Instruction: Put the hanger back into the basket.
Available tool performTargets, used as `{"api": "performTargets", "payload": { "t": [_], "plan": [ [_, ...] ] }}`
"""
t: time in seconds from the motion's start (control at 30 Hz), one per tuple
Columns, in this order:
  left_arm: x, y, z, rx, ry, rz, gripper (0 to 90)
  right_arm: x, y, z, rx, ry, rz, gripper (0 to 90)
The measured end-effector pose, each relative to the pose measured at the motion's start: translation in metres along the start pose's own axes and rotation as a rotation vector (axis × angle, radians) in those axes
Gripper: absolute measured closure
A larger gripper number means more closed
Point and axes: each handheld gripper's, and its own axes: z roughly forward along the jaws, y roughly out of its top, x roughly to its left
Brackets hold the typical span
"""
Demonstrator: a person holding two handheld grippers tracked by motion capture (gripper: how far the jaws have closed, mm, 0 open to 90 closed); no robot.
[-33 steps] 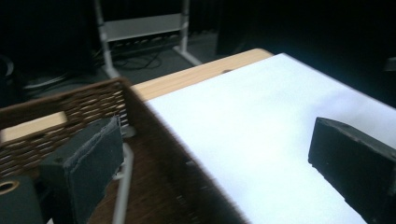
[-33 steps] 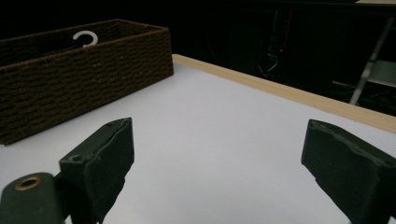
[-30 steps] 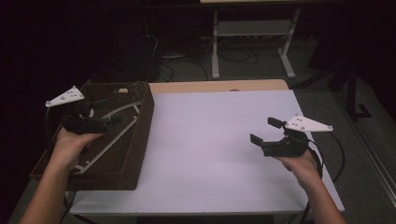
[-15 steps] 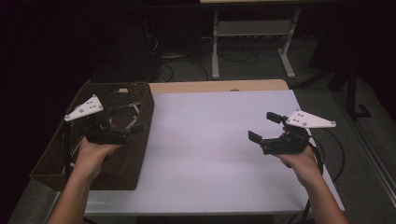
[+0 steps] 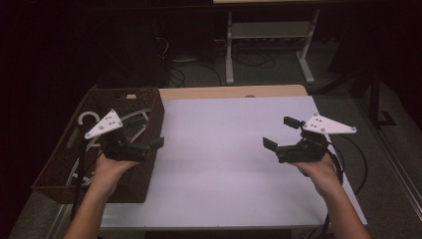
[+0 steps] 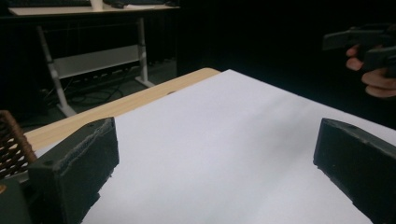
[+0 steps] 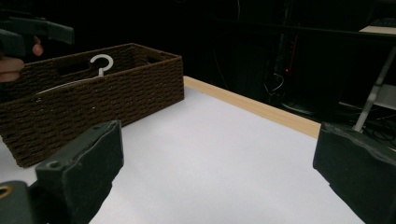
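Both jaws standing wide and empty: left gripper (image 5: 149,144) hovering over the wicker basket (image 5: 149,107), white hangers (image 5: 89,118) lying below its jaws, likely light, stiff, slippery, best pinched at the hook neck; right gripper (image 5: 280,134) waiting over the worktop (image 5: 224,149).

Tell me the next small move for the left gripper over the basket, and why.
Probably lower the left gripper into the wicker basket toward the white hangers. Its jaws stand open with nothing between them, and it hovers above the basket's right wall, beside the hangers. The right gripper waits open over the white sheet.
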Motion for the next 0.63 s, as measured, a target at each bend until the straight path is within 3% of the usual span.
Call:
{"api": "performTargets", "payload": {
  "t": [0.03, 0.13, 0.2, 0.63],
  "plan": [
    [0.002, -0.003, 0.0, -0.008, -0.007, -0.023, 0.0, 0.0, 0.0, 0.0, -0.001, 0.001, -0.002, 1.1],
    [0.004, -0.008, 0.0, 0.008, 0.005, -0.025, 0.0, -0.001, 0.001, 0.001, -0.003, 0.0, -0.006, 1.2],
    [0.005, -0.01, -0.001, -0.009, -0.009, -0.037, 0.0, -0.001, 0.001, 0.001, -0.002, -0.001, -0.004, 1.2],
    [0.007, -0.017, 0.001, -0.012, -0.014, -0.032, 0.0, 0.0, 0.001, 0.003, 0.0, -0.002, -0.014, 1.2]
  ]
}}
